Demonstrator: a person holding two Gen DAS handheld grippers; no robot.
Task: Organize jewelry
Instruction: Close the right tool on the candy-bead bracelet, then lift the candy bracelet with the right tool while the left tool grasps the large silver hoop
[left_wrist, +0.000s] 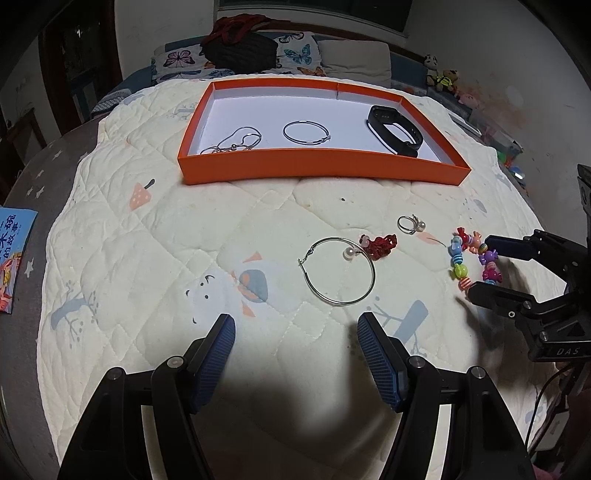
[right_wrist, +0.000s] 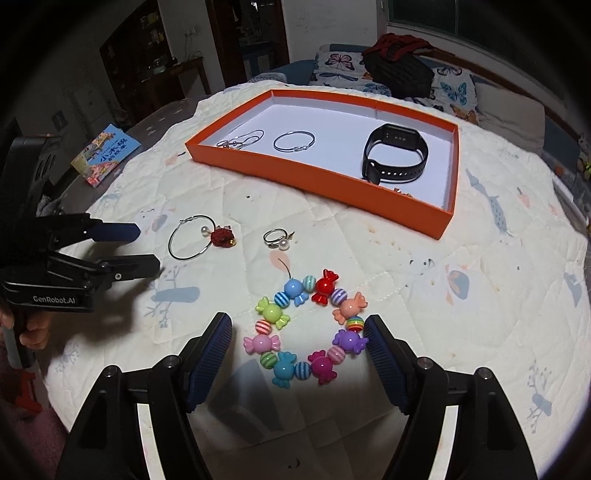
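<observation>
tray on the quilt, upper centre of the left wrist view; in it, left to right: chain, hoop, watch. on the quilt below the tray: large hoop at centre, knitted charm at its upper right edge, ring further right, bead bracelet at right. book at the left edge, off the quilt.
</observation>
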